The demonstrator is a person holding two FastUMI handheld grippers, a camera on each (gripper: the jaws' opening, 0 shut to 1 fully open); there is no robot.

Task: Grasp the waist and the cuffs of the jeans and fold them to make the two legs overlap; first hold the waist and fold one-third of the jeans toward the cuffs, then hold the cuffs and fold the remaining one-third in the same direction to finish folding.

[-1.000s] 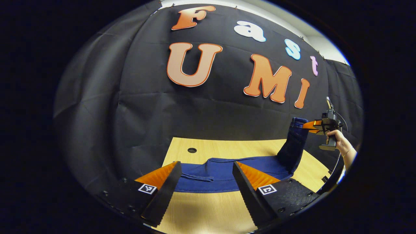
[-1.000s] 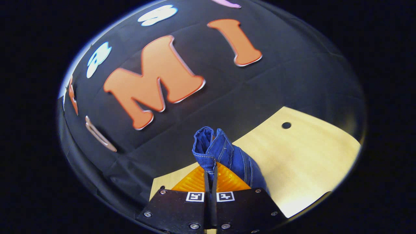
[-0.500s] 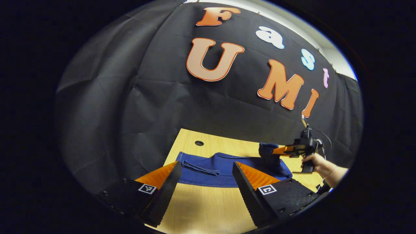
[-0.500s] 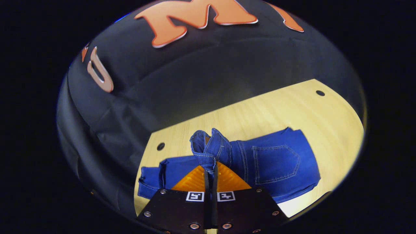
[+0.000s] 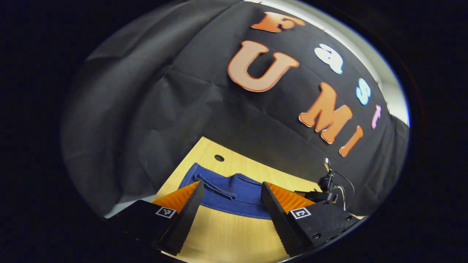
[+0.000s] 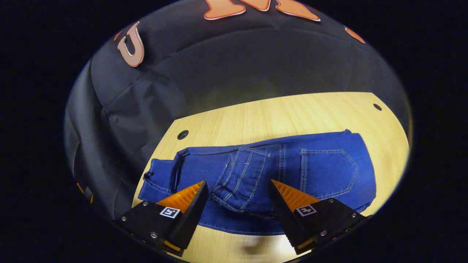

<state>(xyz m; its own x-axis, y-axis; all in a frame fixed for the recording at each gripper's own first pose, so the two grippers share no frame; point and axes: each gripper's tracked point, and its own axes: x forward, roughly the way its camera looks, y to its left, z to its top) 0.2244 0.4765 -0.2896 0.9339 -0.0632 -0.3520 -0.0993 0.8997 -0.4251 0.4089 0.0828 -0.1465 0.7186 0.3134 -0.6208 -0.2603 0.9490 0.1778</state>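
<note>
Blue jeans [image 6: 321, 171] lie along the wooden table [image 6: 278, 113], the waist end folded over the legs so a back pocket faces up. The waistband edge [image 6: 241, 179] rests on the denim just ahead of my right gripper [image 6: 238, 182], which is open and hovers over it, holding nothing. The cuffs [image 6: 157, 179] lie at the left end. In the left gripper view, my left gripper [image 5: 231, 184] is open above the near edge of the jeans [image 5: 226, 193], apart from the cloth. The right gripper [image 5: 325, 191] shows low over the table beyond it.
The table [image 5: 226, 237] has round cable holes [image 6: 182, 134] [image 6: 377, 107] [image 5: 219, 157] near its back corners. Black cloth walls stand close behind and to the left of the table. Bare wood runs between the jeans and the wall.
My right gripper brought the lifted waist down onto the legs, then opened and let it go. The left gripper stayed open and tilted, the jeans now lying flatter.
</note>
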